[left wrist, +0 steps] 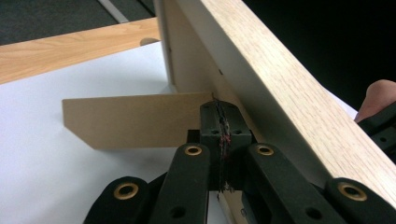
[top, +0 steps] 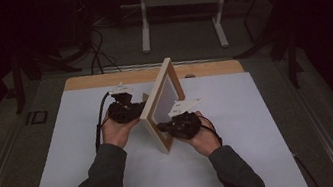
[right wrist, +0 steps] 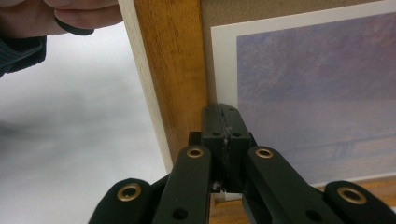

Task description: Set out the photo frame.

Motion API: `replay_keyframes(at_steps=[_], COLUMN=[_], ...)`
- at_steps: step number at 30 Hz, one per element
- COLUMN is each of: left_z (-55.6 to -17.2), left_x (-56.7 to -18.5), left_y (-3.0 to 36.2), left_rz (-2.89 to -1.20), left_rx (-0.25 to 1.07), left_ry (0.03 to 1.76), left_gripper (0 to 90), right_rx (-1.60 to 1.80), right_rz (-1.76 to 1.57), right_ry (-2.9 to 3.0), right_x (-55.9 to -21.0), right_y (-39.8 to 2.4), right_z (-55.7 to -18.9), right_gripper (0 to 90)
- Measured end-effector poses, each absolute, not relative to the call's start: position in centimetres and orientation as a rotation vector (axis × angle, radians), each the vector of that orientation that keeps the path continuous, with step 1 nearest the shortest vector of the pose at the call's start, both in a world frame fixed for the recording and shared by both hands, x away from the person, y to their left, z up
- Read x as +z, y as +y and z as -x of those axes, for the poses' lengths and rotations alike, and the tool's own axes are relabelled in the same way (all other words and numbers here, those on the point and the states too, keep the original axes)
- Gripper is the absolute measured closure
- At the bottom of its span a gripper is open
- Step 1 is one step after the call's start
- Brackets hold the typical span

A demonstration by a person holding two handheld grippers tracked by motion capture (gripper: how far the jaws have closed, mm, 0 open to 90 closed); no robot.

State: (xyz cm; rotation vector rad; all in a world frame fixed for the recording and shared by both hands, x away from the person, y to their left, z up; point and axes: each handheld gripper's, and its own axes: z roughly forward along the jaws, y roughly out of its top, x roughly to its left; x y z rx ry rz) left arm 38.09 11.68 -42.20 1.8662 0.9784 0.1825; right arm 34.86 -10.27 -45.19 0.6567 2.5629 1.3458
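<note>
Broadly, the white rectangular sheet-covered surface with its bare wooden far edge lay under both grippers, reaching well beyond them on every side. Between the two grippers stood the light oak rectangular picture frame, upright on one long edge and tilted, its back turned toward the left gripper and its glazed front toward the right one. In the right gripper view the frame's wooden bar ran just left of the closed jaws, and a pale violet print with a white border sat directly ahead of them and to their right. In the left gripper view the frame's broad oak side slanted close along the right of the jaws, and a thin tan fibreboard easel stand jutted from the frame's back, just ahead and left of the jaw tips.

The left gripper was closed with its jaws pressed together, nothing visibly between them, its tips close against the frame's back. The right gripper was likewise closed and empty, its tips at the lower front of the frame near the bar; whether they touched the glass could not be told. A fingertip of the other hand showed past the frame, right of the left gripper.
</note>
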Motion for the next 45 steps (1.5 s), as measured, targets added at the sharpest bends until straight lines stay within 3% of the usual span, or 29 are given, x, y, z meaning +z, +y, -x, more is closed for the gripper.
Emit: replay_keyframes(at_steps=[10,31,45], left_z=[-37.8,-35.4,-34.0], left_x=[-41.7,-38.8,-37.9], left_y=[13.0,14.7,13.7], left_rz=[-1.837,-1.772,-1.779], left_rx=[0.232,0.353,0.340], left_ry=[1.044,1.086,0.995], left_gripper=[80.8,50.9,35.4], right_rx=[1.316,1.254,1.215], right_rz=[-0.680,-0.791,-0.847], right_ry=[2.549,2.519,2.499], right_x=[-45.4,-45.7,-45.9], right_y=[-10.7,-13.7,-15.1], right_z=[-35.1,-35.8,-36.1], right_gripper=[89.1,64.2,61.0])
